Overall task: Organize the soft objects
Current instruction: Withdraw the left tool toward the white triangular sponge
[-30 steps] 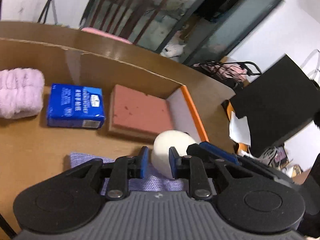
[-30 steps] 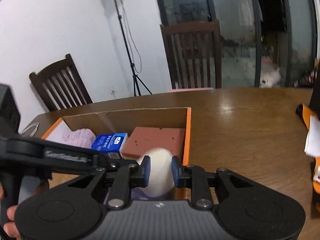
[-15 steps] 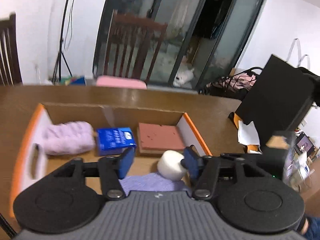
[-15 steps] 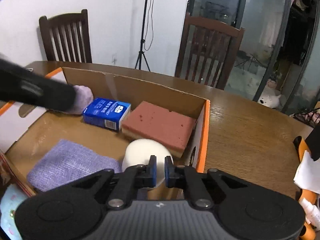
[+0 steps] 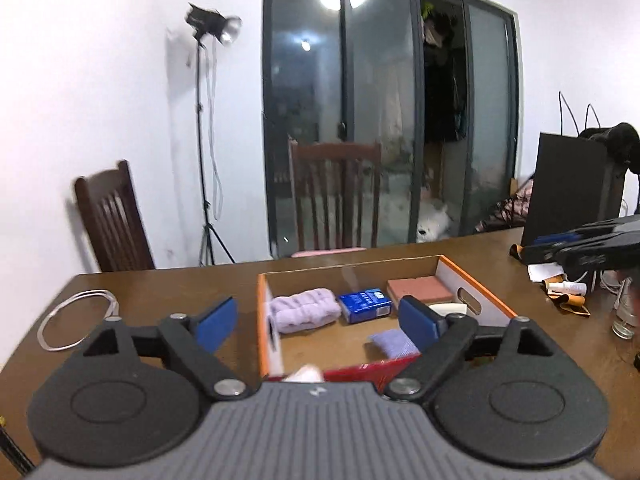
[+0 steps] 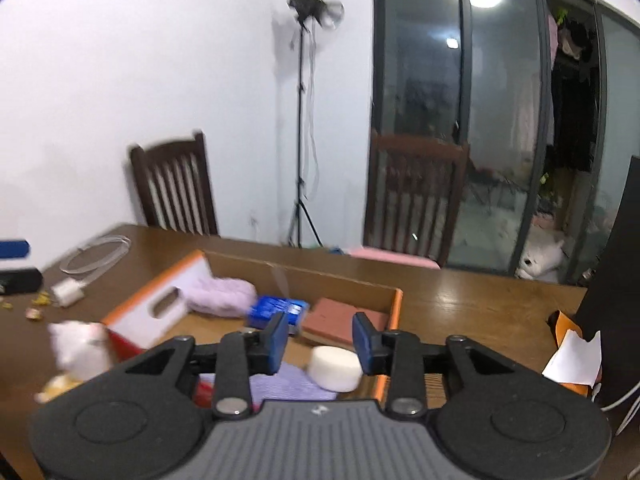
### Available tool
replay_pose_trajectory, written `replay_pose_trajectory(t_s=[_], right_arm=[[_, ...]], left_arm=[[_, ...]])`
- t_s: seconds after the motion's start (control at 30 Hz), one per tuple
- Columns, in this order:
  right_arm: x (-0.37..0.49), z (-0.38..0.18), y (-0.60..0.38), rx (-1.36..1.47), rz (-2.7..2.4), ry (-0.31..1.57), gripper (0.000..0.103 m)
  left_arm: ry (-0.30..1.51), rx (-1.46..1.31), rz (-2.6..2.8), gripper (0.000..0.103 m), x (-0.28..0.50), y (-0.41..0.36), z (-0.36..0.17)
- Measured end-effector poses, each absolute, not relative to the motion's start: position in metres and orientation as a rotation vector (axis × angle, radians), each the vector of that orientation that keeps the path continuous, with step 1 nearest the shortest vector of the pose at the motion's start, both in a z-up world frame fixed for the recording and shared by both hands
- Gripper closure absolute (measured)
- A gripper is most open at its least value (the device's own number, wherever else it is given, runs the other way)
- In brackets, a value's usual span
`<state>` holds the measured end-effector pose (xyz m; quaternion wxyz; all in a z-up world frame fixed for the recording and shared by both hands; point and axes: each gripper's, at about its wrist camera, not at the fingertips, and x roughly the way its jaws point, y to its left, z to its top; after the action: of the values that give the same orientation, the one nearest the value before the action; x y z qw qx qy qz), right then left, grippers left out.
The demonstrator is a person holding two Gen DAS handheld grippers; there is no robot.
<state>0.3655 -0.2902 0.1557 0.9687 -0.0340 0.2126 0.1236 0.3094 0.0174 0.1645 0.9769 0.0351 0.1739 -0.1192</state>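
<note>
An orange-edged cardboard box (image 5: 476, 280) stands on the wooden table. In it lie a lilac fluffy towel (image 5: 304, 308), a blue tissue pack (image 5: 365, 306), a red-brown sponge (image 5: 420, 289), a lilac cloth (image 5: 394, 342) and a white round sponge (image 6: 335, 368). My left gripper (image 5: 316, 320) hovers in front of the box, its jaws opening wide with nothing between them. My right gripper (image 6: 320, 340) hangs above the box's near right corner. Its jaws are opening, and the white sponge lies below them, untouched. In the left wrist view the white sponge (image 5: 450, 309) is mostly hidden behind a finger.
A white fluffy item (image 6: 78, 346) and scraps lie outside the box's left front corner. A coiled cable (image 5: 76, 316) with a charger (image 6: 68, 292) lies far left. A black box (image 5: 572, 184), papers (image 6: 576, 356) and a glass (image 5: 624, 320) crowd the right. Chairs stand behind the table.
Both grippers drew back and rose away from the box. The left jaws spread wide. The right jaws closed, then parted again. The white sponge stays lying in the box.
</note>
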Motion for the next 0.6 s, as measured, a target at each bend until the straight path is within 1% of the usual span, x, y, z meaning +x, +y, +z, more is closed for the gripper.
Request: replay_pose_trajectory(t_s=[0.03, 0.1, 0.17, 0.2, 0.23, 0.3, 0.4, 0.5, 0.6], right_arm=[[0.351, 0.158, -0.29, -0.072, 0.258, 0.409, 0.065], [0.322, 0.161, -0.29, -0.075, 0.274, 0.373, 0.056], [0.297, 0.157, -0.29, -0.053, 0.294, 0.351, 0.05], [0.284, 0.154, -0.29, -0.042, 0.302, 0.341, 0.05], [0.273, 0.151, -0.289, -0.033, 0.309, 0.327, 0.049], [0.247, 0.141, -0.287, -0.014, 0.329, 0.297, 0.039], [0.216, 0.118, -0.276, -0.006, 0.325, 0.247, 0.031], [0.191, 0.089, -0.261, -0.028, 0.332, 0.265, 0.031], [0.18, 0.061, -0.252, 0.018, 0.377, 0.369, 0.03]], left_arm=[[0.338, 0.064, -0.232, 0.007, 0.299, 0.022, 0.163], [0.324, 0.059, -0.215, 0.006, 0.278, 0.029, 0.156], [0.313, 0.059, -0.202, 0.005, 0.257, 0.035, 0.145], [0.309, 0.057, -0.197, 0.003, 0.25, 0.038, 0.139], [0.301, 0.054, -0.195, 0.002, 0.24, 0.039, 0.133], [0.305, 0.045, -0.207, 0.0, 0.223, 0.04, 0.119], [0.326, 0.028, -0.257, 0.0, 0.203, 0.04, 0.099], [0.398, -0.006, -0.285, 0.0, 0.192, 0.042, 0.078], [0.445, 0.008, -0.285, 0.0, 0.185, 0.041, 0.061]])
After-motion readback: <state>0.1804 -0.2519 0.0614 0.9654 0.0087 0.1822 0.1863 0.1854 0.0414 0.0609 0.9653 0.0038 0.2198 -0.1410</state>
